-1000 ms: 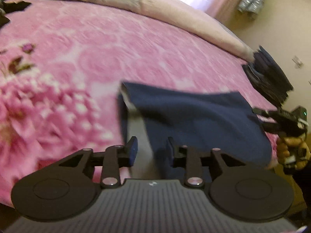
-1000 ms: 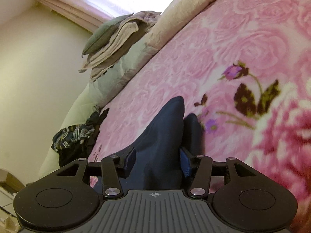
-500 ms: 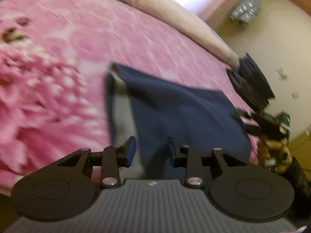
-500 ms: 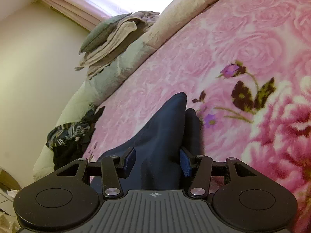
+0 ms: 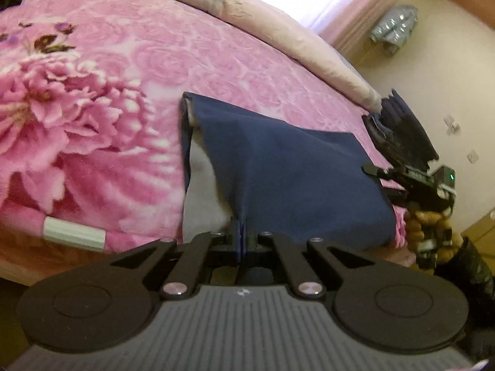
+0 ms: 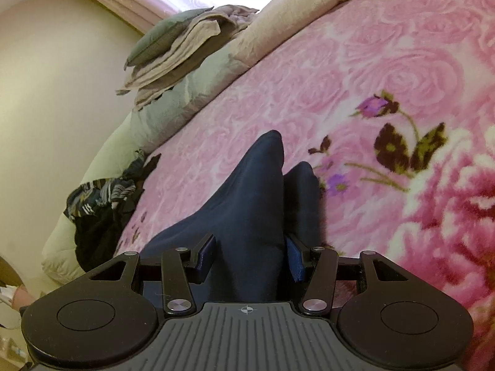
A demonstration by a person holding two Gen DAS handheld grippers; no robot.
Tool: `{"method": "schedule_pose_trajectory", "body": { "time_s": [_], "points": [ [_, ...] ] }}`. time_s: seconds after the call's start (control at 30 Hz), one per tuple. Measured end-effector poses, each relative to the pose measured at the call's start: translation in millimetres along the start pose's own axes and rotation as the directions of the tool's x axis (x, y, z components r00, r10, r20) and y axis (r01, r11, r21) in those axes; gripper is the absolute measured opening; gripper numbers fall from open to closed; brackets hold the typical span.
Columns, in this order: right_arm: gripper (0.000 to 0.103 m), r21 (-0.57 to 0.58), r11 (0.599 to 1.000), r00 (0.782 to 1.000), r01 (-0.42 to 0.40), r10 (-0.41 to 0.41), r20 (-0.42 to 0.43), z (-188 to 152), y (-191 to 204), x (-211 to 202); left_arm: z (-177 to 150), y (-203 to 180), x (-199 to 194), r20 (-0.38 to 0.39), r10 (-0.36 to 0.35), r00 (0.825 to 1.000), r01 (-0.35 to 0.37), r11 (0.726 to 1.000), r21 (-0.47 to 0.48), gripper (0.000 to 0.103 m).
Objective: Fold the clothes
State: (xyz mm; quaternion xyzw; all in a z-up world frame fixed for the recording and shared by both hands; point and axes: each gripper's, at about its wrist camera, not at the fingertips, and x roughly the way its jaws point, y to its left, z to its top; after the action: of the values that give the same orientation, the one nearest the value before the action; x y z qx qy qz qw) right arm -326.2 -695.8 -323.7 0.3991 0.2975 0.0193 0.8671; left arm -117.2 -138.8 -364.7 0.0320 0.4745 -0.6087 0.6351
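Observation:
A navy blue garment (image 5: 287, 170) with a grey inner lining (image 5: 201, 198) lies folded near the front edge of the pink floral bed (image 5: 108, 99). My left gripper (image 5: 241, 235) is shut on its near edge, which is pulled up into a ridge. My right gripper (image 6: 250, 256) is open, and a raised fold of the same navy garment (image 6: 247, 204) sits between its fingers. In the left wrist view the right gripper (image 5: 380, 181) is at the garment's right edge, held by a gloved hand (image 5: 433, 228).
A stack of dark folded clothes (image 5: 399, 136) sits at the bed's right edge. A patterned dark heap (image 6: 99, 210) lies by the pale pillows (image 6: 173, 99), with folded beige bedding (image 6: 185, 43) on top. A small white cylinder (image 5: 74, 233) rests at the front edge.
My left gripper went from open over the garment to shut on its near edge, lifting it into a ridge. The right gripper has stayed open around the fold.

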Motion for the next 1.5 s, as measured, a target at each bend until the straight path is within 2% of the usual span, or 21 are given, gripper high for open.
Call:
{"method": "schedule_pose_trajectory", "body": {
  "time_s": [0.17,0.3,0.37,0.43,0.47,0.6,0.7,0.77,0.87,0.9,0.93,1.0,1.03,1.1,1.17,1.2,1.23,1.27,1.33,1.43,1.5],
  "points": [
    [0.051,-0.028,1.0,1.0,0.011,-0.011,0.006,-3,2,-3,11,0,2,-0.024,0.008,1.0,-0.006,0.998,0.056,0.002],
    [0.051,-0.041,0.999,1.0,0.003,-0.003,-0.005,-2,5,4,18,3,-8,-0.015,0.073,0.997,-0.071,0.993,0.093,0.004],
    [0.03,-0.054,0.998,1.0,0.011,-0.012,-0.022,-2,6,10,25,0,-14,0.016,0.123,0.992,-0.124,0.986,0.116,0.004],
    [0.026,-0.06,0.998,0.999,0.004,-0.006,-0.04,-1,6,15,37,-9,-15,0.054,0.143,0.988,-0.15,0.977,0.152,0.005],
    [0.025,-0.05,0.999,0.999,0.0,-0.002,-0.041,0,3,15,44,-17,-11,0.062,0.132,0.989,-0.141,0.974,0.178,0.005],
    [0.026,0.061,0.998,0.999,-0.032,0.034,-0.03,1,-18,13,71,-51,21,0.054,0.057,0.997,-0.07,0.958,0.276,0.016],
    [0.026,0.101,0.994,0.999,-0.052,0.053,-0.01,-2,-26,6,80,-79,61,0.002,0.027,1.0,-0.026,0.929,0.37,0.018],
    [0.026,0.119,0.991,0.998,-0.056,0.056,0.004,-1,-30,0,78,-87,89,-0.059,0.057,0.997,-0.026,0.904,0.427,0.018],
    [0.026,0.122,0.991,0.999,-0.046,0.044,0.023,-1,-34,-11,70,-81,112,-0.11,0.1,0.989,-0.041,0.895,0.445,0.021],
    [0.027,0.118,0.992,0.999,-0.04,0.037,0.029,-1,-36,-15,69,-79,112,-0.109,0.098,0.989,-0.039,0.895,0.445,0.022],
    [0.043,0.106,0.994,0.999,-0.01,0.007,0.034,-1,-35,-20,70,-80,108,-0.103,0.107,0.989,-0.051,0.895,0.443,0.022],
    [0.068,0.076,0.995,0.996,0.061,-0.065,0.056,-4,-30,-33,70,-83,94,-0.07,0.137,0.988,-0.09,0.882,0.462,0.022],
    [0.067,0.047,0.996,0.994,0.075,-0.078,0.074,-5,-25,-42,70,-85,86,-0.052,0.152,0.987,-0.11,0.875,0.471,0.019],
    [0.068,-0.142,0.984,0.991,0.112,-0.1,0.088,-24,-2,-52,64,-95,67,-0.002,0.173,0.985,-0.147,0.842,0.519,0.019],
    [0.068,-0.329,0.933,0.987,0.148,-0.119,0.106,-44,21,-62,49,-114,51,0.052,0.174,0.983,-0.169,0.77,0.615,0.023],
    [0.068,-0.418,0.894,0.985,0.164,-0.127,0.116,-54,33,-67,40,-124,43,0.079,0.172,0.982,-0.18,0.728,0.661,0.029],
    [0.068,-0.502,0.846,0.983,0.18,-0.134,0.127,-64,45,-72,32,-134,36,0.105,0.167,0.98,-0.192,0.683,0.704,0.037],
    [0.068,-0.582,0.789,0.98,0.195,-0.14,0.139,-74,56,-77,17,-145,29,0.121,0.15,0.981,-0.189,0.619,0.762,0.041],
    [0.068,-0.723,0.655,0.975,0.22,-0.148,0.163,-95,80,-87,-16,-162,24,0.138,0.132,0.982,-0.185,0.465,0.866,0.056],
    [0.068,-0.885,0.404,0.968,0.229,-0.189,0.164,-132,92,-68,-72,-176,29,0.163,0.119,0.979,-0.181,0.16,0.97,0.063],
    [0.068,-0.952,0.217,0.961,0.218,-0.215,0.171,-157,100,-55,-99,-176,39,0.165,0.133,0.977,-0.17,0.032,0.985,0.064]
  ]
}}
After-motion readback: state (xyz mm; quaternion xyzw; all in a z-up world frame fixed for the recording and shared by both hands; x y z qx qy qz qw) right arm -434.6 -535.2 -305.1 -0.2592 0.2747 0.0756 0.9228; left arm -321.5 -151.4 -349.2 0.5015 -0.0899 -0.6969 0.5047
